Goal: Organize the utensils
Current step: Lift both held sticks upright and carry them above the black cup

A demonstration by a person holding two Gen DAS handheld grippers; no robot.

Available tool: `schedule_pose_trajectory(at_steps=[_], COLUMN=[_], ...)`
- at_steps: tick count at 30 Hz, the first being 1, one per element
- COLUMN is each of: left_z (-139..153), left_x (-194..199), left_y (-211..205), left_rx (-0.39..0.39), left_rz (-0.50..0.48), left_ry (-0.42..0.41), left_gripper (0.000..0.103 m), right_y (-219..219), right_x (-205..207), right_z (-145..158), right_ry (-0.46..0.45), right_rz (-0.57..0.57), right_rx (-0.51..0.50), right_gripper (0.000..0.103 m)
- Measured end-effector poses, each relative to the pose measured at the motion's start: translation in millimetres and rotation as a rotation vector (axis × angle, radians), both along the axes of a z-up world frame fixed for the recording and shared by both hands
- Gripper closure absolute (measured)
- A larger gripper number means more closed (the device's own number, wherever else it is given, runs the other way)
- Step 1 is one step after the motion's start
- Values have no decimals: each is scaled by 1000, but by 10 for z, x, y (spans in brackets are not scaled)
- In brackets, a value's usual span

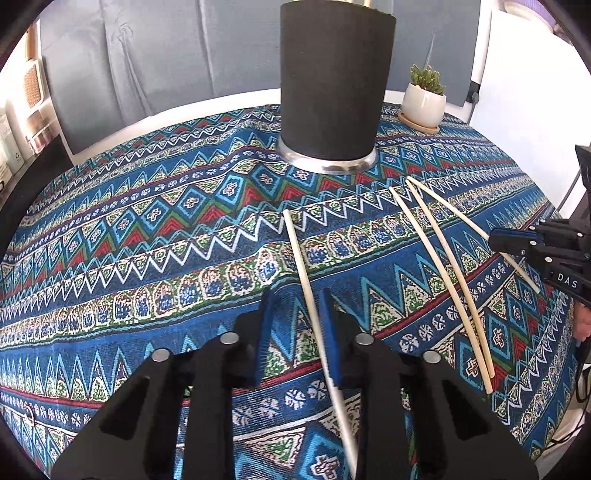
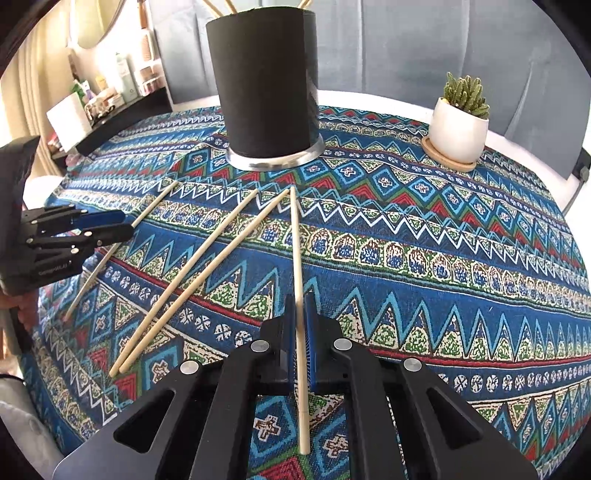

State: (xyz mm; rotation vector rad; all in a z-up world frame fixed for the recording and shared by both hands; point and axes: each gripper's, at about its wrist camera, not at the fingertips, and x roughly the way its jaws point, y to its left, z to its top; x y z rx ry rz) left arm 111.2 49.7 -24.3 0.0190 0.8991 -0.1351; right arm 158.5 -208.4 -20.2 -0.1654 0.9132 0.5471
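Round table under blue patterned cloth [image 2: 424,236], grey curtain behind; 4 chopsticks [image 2: 207,269] lie before black holder [image 2: 267,88]; right gripper [image 2: 300,306] pinches 1, left gripper [image 1: 297,310] open around another.

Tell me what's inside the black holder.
A few wooden stick tips poke above the rim of the black holder. Its opaque wall hides everything lower, so how many it holds cannot be told.

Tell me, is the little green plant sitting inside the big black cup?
No, the plant grows in its own white pot on a wooden saucer, standing apart from the black cup on the cloth.
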Motion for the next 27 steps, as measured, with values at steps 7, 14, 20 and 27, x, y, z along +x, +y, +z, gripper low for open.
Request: schedule_pose_trajectory(at_steps=[7,14,20,27], left_z=[-7,86,500,1099], left_x=[3,-55,-125,-74], left_y=[270,364,423,643], left_rx=[-144,-204,-161,-122], left_rz=[43,29,-3,-20], left_ry=[16,10,-94,-205], left_gripper=[99,99,98,98], right_y=[-193,-425,-519,-644], right_x=[-83,-334,-407,-463], right_z=[63,346,561,930], right_ry=[10,-136,-211,-282], right_rz=[-33,-135,-159,-145], right_rx=[62,193,225,198], right_gripper=[98,98,98,98])
